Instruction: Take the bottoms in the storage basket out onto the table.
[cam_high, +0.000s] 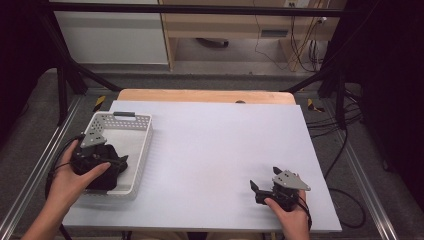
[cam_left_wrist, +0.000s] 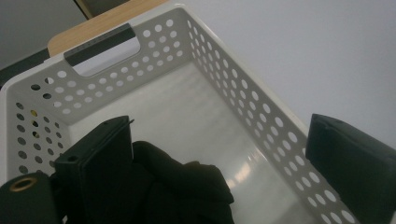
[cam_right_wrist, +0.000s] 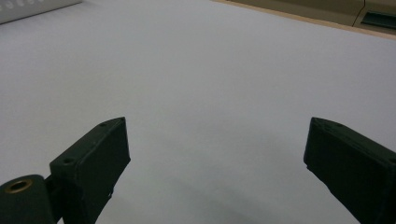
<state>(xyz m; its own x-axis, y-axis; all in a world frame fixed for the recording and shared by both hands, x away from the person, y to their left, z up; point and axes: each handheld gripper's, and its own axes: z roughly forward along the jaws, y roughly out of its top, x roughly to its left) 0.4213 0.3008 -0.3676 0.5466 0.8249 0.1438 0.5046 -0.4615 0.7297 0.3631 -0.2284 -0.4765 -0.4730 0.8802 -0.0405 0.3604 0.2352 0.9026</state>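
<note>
Jaws wide over basket (cam_left_wrist: 224, 70) (unlabelled)

Bare forearms, no sleeves; chunky black two-jaw left gripper (cam_high: 107, 162) and right gripper (cam_high: 262, 182), grey triangular top plates, trailing black cables.

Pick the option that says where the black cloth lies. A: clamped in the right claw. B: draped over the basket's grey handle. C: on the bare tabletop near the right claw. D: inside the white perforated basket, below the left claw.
D: the black cloth lies on the floor of the white perforated basket, beside one jaw of the open left claw.
</note>
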